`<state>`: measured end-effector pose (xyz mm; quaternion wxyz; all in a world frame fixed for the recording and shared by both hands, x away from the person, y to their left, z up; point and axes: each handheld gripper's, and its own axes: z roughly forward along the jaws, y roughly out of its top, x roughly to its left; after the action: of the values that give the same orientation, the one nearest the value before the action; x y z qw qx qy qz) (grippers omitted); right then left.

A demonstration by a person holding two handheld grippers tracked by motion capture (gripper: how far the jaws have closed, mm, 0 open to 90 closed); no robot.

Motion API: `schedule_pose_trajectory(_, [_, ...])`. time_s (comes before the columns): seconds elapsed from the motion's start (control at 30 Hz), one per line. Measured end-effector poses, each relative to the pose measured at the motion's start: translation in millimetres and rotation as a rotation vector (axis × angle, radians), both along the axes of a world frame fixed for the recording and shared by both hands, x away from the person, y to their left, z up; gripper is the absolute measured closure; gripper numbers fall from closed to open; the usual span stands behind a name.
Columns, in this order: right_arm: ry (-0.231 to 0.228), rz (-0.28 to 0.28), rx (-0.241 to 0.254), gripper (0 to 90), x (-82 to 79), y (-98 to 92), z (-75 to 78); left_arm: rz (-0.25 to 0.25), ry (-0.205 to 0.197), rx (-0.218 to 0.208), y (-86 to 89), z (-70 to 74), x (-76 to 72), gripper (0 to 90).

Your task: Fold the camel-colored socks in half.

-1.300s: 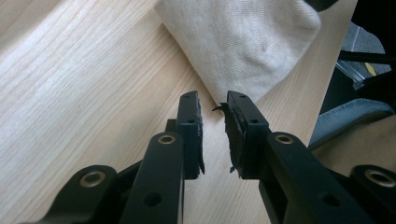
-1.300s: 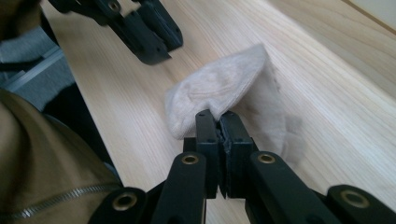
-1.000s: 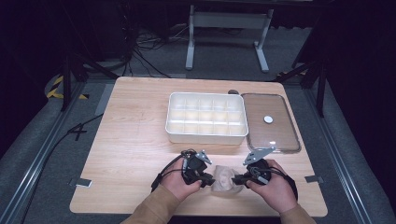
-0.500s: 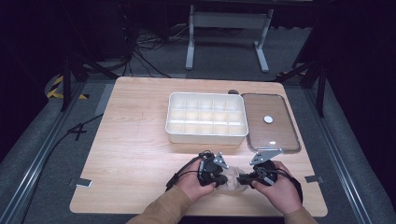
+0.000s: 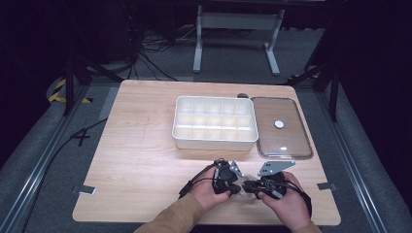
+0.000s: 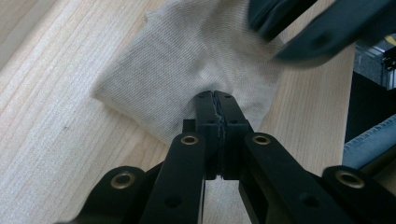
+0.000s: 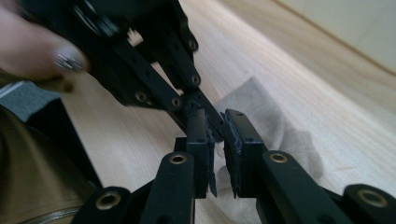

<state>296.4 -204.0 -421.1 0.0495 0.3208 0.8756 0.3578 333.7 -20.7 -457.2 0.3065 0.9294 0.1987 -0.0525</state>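
On the near edge of the worktop the left tool lies low, held by the left hand. In the left gripper view its jaws are pressed together, and a fold of the cloth is pinched between the pads; they have just been closing on it. The cloth is a pale knitted piece that lies flat on the wood, between the two tools.

Just beside it, to the right, the right tool points toward the left one, and their tips nearly meet over the cloth. In the right gripper view its jaws stand a little apart, with a narrow gap; they have just been opening. The cloth lies under and behind the tips, but the pads do not press on it.

Farther back on the worktop stands a white tray with many compartments. To its right, just beside it, lies a clear lid.
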Motion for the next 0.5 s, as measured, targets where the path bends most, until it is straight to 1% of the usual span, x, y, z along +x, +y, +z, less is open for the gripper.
schedule_pose_trajectory(0.03, [0.000,-0.005,-0.030,80.7,1.3,1.0,-5.8,-0.002,0.000,0.001,0.2,0.1,0.1,89.5])
schedule_pose_trajectory(0.07, [-0.001,-0.008,-0.046,80.8,2.3,0.7,-9.7,-0.003,0.000,0.003,0.2,0.2,0.2,89.4])
schedule_pose_trajectory(0.13, [0.005,-0.013,-0.047,81.0,3.9,-1.5,-12.9,-0.002,0.002,-0.001,0.2,-0.1,0.4,89.4])
schedule_pose_trajectory(0.23, [0.012,-0.035,-0.071,81.0,5.7,-8.5,-15.6,0.001,0.006,-0.003,0.6,-0.1,0.9,89.5])
schedule_pose_trajectory(0.33, [0.016,-0.044,-0.089,79.7,6.8,-14.8,-17.9,-0.004,0.011,-0.001,0.9,-0.2,2.0,89.4])
schedule_pose_trajectory(0.37, [0.015,-0.049,-0.102,78.8,6.8,-16.3,-18.5,-0.001,0.015,0.000,0.8,-0.1,2.0,89.4])
schedule_pose_trajectory(0.4, [0.004,-0.045,-0.123,77.7,7.0,-17.9,-19.3,0.000,0.015,0.000,0.7,-0.1,2.1,89.5])
schedule_pose_trajectory(0.43, [0.003,-0.043,-0.130,77.1,6.6,-18.4,-19.3,0.005,0.019,-0.001,0.3,-0.1,1.7,89.4])
schedule_pose_trajectory(0.47, [-0.009,-0.038,-0.144,76.5,6.3,-19.2,-19.3,-0.001,0.016,0.001,0.3,-0.1,2.2,89.5])
schedule_pose_trajectory(0.5, [-0.016,-0.032,-0.158,76.5,6.3,-19.9,-19.4,0.004,0.016,0.001,0.3,-0.1,2.0,89.5])
